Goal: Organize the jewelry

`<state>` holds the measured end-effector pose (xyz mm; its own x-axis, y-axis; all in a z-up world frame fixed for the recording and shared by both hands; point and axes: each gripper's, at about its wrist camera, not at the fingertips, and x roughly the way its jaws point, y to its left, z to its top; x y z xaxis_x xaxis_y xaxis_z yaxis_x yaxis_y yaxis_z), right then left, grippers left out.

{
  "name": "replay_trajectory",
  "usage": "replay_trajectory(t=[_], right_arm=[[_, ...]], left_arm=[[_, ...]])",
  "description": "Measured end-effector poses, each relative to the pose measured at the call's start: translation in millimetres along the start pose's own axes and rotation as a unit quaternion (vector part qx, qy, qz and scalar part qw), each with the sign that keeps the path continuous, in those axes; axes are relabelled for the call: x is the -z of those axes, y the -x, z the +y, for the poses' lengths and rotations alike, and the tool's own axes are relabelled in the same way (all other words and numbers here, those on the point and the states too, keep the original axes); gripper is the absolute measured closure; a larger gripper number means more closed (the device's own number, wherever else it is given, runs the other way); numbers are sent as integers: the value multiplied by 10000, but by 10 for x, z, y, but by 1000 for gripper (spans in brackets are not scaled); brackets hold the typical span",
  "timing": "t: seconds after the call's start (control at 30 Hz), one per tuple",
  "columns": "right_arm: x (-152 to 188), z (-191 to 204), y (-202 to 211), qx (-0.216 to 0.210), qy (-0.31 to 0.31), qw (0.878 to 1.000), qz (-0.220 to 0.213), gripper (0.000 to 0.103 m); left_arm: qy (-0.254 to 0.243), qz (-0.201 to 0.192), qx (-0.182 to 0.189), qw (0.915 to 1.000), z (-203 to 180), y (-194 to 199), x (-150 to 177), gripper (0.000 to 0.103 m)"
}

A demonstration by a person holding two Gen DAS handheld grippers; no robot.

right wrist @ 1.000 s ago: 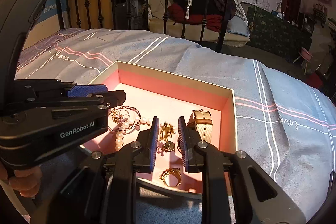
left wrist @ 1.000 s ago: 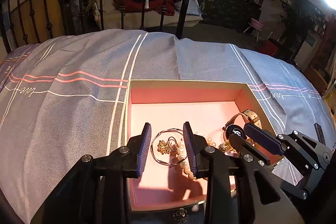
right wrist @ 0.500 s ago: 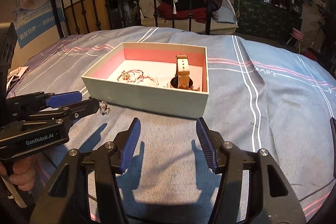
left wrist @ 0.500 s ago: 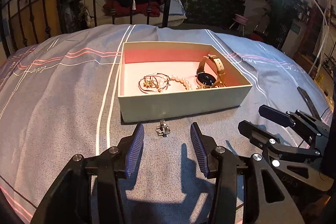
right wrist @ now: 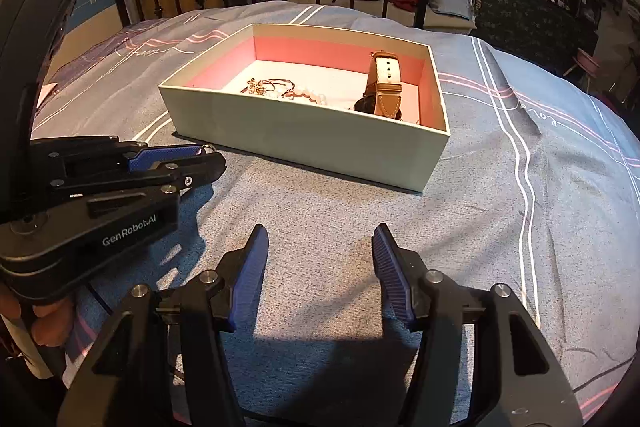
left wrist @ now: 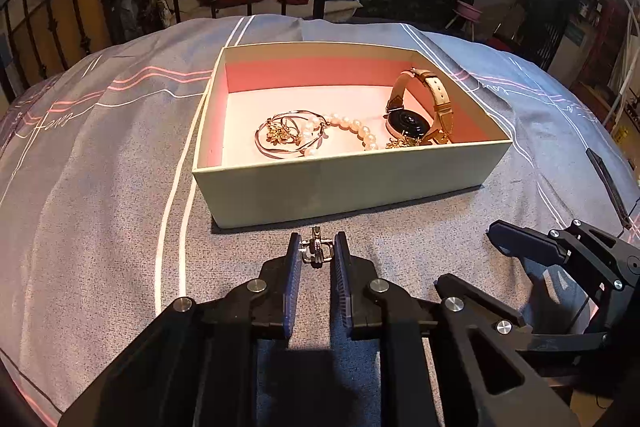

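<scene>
Earring (left wrist: 316, 250) between left gripper (left wrist: 316, 255) pads shows clearly only left-wrist.

L gripper (left wrist: 317, 253) tilted down toward the bed, just in front of the box's (left wrist: 344, 183) near wall, jaws closing w/ a small silver clasp piece (left wrist: 316, 250) between the blue pads, pads at its sides. R gripper (right wrist: 320, 267) also angled down, nearer the camera side of the box, well short of its wall, jaws closing but wide apart, nothing between them. Fingers (right wrist: 48, 327) of the person's hand wrap the L gripper's handle.
</scene>
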<state>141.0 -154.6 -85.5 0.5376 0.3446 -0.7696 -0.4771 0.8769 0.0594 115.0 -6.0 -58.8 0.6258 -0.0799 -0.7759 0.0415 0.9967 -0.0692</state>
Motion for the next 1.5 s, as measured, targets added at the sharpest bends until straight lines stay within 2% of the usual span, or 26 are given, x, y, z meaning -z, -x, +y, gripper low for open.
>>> replay_trajectory(t=[0.03,0.13,0.23,0.47,0.6,0.7,0.83,0.97,1.27,1.5], right_arm=[[6,4,2,-25,7,10000,-9,58],[24,22,7,-73,47,10000,-31,91],[29,55,35,-90,108,9998,-111,100],[-64,-20,176,-235,-191,9986,-439,100],[-276,-44,205,-122,-151,9978,-630,100],[-475,-79,162,-44,-134,9971,-744,100],[-727,-112,15,46,-109,9970,-765,100],[-866,-163,-113,143,-101,9973,-713,100],[-859,-255,-255,65,-206,9980,-602,100],[-863,-259,-297,36,-196,9982,-562,100]], left_arm=[[-14,-3,-25,10000,-5,10,8,87],[-35,-25,-61,10000,-17,48,23,87],[-36,-44,-52,10000,-31,85,42,87],[-64,-250,129,9996,-86,260,-26,87],[29,-514,335,9981,-72,385,-259,87],[123,-596,328,9976,-48,335,-506,87],[95,-518,184,9984,-69,131,-759,87],[181,-397,159,9989,-37,-22,-857,87],[303,-83,113,9994,13,-302,-856,87],[340,17,48,9994,34,-377,-852,87]])
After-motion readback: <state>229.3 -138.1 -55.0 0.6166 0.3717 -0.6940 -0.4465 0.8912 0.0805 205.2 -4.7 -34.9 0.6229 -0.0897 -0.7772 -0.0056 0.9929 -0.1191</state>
